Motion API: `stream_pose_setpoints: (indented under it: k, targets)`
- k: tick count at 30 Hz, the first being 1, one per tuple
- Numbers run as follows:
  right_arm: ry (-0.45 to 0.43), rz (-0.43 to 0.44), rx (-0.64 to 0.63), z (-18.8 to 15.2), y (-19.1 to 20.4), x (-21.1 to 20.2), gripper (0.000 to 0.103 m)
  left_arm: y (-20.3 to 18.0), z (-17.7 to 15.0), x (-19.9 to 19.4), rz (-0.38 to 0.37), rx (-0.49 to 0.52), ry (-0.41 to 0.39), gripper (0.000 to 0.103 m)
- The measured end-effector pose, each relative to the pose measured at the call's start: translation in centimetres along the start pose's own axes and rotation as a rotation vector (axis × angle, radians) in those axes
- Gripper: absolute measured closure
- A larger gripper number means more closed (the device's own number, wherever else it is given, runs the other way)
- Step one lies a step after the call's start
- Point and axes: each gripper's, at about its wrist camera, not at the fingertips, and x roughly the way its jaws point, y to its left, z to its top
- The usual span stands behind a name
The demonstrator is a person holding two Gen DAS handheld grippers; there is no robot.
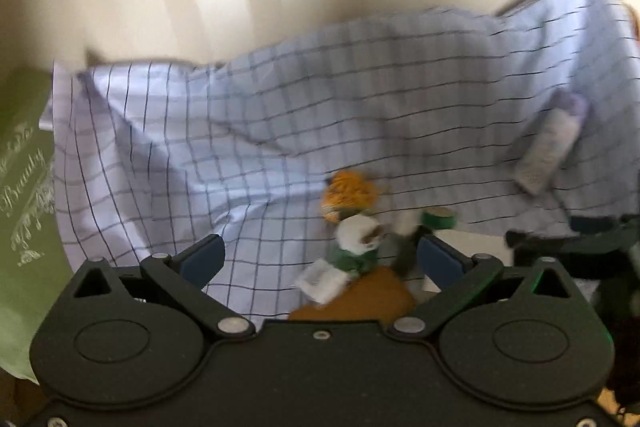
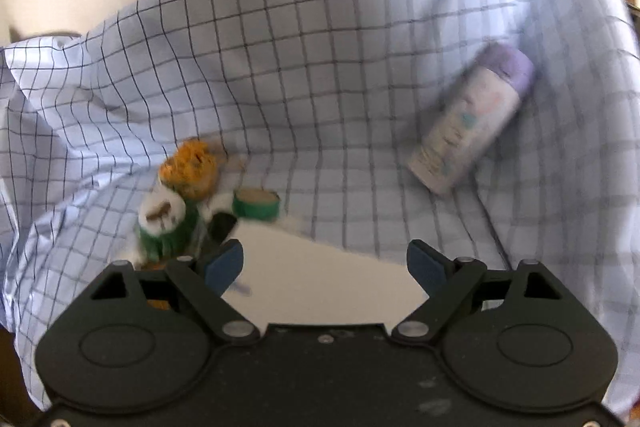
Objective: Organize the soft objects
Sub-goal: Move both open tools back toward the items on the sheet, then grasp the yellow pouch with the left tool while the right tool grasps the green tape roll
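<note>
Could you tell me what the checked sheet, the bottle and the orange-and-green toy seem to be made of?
Sheet: thin woven cloth, matte; it creases and drapes.
Bottle: probably plastic, smooth white body, lilac cap.
Toy: likely plush or yarn, fuzzy outline, though blur leaves this open.

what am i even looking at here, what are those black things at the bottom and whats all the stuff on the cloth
Each picture comes from a camera fixed on a hand-held gripper, looking along its two blue-padded fingers. One shows the left gripper, the other the right gripper. Both are open and hold nothing. Ahead lies a rumpled checked cloth. On it are a plush toy in orange, green and white, a white bottle with a purple cap lying down, and a flat white sheet. The left view also shows a green box at its edge.
</note>
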Motion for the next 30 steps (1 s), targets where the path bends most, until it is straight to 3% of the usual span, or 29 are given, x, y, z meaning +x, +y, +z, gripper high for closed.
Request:
stream_pose_setpoints:
  k: [4, 11, 15, 16, 19, 30]
  targets:
    - [0.045, 0.039, 0.004, 2.5, 0.9, 4.3, 0.015, 0.6, 0.1, 3.6, 0.065, -0.016, 0.006, 0.003]
    - [0.197, 0.104, 0.004, 4.7, 2.8, 11.7, 0.031, 1.3, 1.1, 8.9, 0.069, -0.043, 0.037, 0.003]
    - [0.234, 0.098, -0.016, 4.9, 3.9, 14.4, 0.034, 1.5, 1.5, 11.7, 0.061, -0.056, 0.063, 0.003]
    - [0.245, 0.103, -0.022, 4.8, 4.1, 14.9, 0.039, 1.5, 1.7, 12.3, 0.059, -0.059, 0.069, 0.003]
    - [0.268, 0.143, -0.022, 4.6, 4.3, 15.6, 0.056, 1.6, 2.1, 14.0, 0.055, -0.063, 0.089, 0.004]
    - [0.183, 0.16, 0.017, 5.0, 2.4, 13.4, 0.055, 0.0, 4.6, 19.1, 0.022, -0.041, 0.106, 0.004]
